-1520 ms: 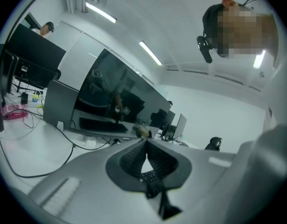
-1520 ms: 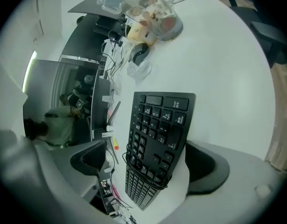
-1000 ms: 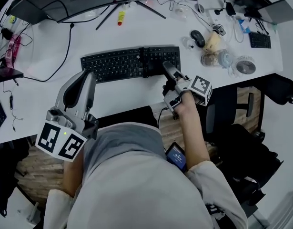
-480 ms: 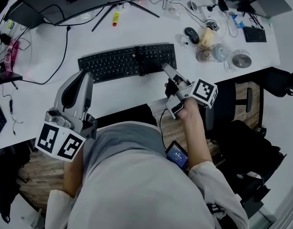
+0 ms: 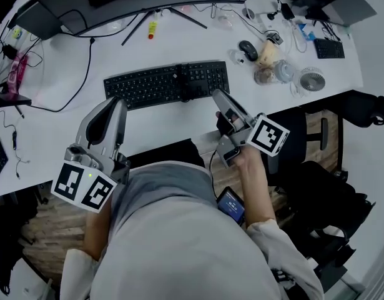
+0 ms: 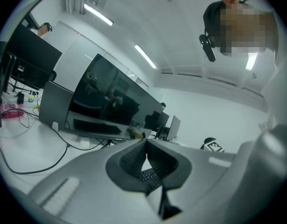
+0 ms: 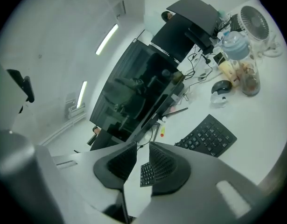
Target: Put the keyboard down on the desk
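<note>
Head view: right gripper near keyboard, fingers closing, slight gap, empty; left gripper level, fingers together

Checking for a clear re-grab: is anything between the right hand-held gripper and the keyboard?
Nothing visible. The keyboard lies flat on the desk. No object sits between it and the right hand-held gripper, whose empty jaws have just been closing.

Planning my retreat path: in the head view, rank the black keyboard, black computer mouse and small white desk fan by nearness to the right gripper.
From the right gripper, whose empty jaws have just been closing:
1. Black keyboard, just ahead of it.
2. Black computer mouse, farther back, to the right.
3. Small white desk fan, far right.
</note>
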`<control>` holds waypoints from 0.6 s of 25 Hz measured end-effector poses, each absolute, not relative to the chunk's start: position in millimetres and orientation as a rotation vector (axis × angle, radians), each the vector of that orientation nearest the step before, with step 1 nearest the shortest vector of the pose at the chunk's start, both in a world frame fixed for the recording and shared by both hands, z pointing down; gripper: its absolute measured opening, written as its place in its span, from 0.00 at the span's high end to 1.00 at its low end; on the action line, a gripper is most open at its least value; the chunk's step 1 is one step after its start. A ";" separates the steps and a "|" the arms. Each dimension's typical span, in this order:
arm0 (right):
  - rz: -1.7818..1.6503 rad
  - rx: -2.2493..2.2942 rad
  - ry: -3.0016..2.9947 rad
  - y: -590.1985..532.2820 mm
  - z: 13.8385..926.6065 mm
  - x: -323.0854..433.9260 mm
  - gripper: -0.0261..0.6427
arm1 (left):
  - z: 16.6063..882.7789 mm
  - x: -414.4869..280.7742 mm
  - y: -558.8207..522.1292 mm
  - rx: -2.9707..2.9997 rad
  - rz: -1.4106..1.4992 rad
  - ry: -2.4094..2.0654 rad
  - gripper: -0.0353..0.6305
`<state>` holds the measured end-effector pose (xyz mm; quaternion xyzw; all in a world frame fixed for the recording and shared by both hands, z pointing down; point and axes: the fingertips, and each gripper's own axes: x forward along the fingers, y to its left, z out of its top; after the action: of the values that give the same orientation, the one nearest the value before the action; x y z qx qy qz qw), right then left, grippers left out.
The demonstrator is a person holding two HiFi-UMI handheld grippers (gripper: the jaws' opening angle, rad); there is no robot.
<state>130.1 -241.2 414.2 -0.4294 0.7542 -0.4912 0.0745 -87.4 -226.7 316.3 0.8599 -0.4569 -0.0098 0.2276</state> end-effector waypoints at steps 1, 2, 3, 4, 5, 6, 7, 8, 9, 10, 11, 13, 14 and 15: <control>-1.452 -1.298 2.276 -239.6 409.9 128.5 0.84 | 316.6 -88.9 -225.6 2.367 -0.022 -1.265 0.95; -1.425 -1.311 2.293 -238.0 405.6 127.2 0.85 | 317.0 -90.3 -224.2 2.366 -0.018 -1.273 0.95; -1.394 -1.327 2.314 -236.3 401.2 126.1 0.86 | 317.4 -91.6 -222.7 2.365 -0.013 -1.280 0.95; -1.362 -1.343 2.336 -234.3 396.7 125.1 0.87 | 317.8 -92.7 -220.9 2.364 -0.009 -1.286 0.95; -1.331 -1.358 2.360 -232.2 392.4 124.0 0.87 | 318.1 -93.7 -219.2 2.364 -0.004 -1.293 0.95; -1.303 -1.373 2.384 -229.9 388.5 122.9 0.87 | 318.1 -94.8 -217.7 2.364 0.003 -1.302 0.95; -1.276 -1.387 2.406 -227.8 384.9 121.5 0.87 | 317.9 -96.2 -216.5 2.364 0.011 -1.314 0.95; -1.246 -1.401 2.428 -226.2 381.1 119.9 0.88 | 317.6 -98.0 -215.8 2.361 0.019 -1.330 0.95; -1.214 -1.415 2.451 -225.2 377.2 118.2 0.88 | 317.2 -100.3 -215.6 2.356 0.026 -1.348 0.95; -1.178 -1.429 2.475 -224.6 373.3 116.4 0.88 | 316.8 -102.6 -215.4 2.349 0.029 -1.365 0.95; -1.141 -1.443 2.500 -224.1 369.7 114.9 0.89 | 316.1 -104.4 -214.9 2.342 0.028 -1.377 0.95; -1.076 -1.470 2.538 -223.6 363.7 112.6 0.93 | 314.3 -106.7 -212.8 2.338 0.022 -1.387 0.95; -1.047 -1.483 2.551 -223.5 361.1 111.8 0.94 | 313.4 -107.5 -211.6 2.341 0.024 -1.390 0.95; -1.017 -1.497 2.566 -223.3 358.6 111.2 0.94 | 313.0 -108.4 -210.7 2.345 0.025 -1.392 0.95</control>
<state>111.2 -223.3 358.6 -0.4768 0.8172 -0.3238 0.0006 -108.4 -210.7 313.0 0.8414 -0.4996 0.0091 0.2058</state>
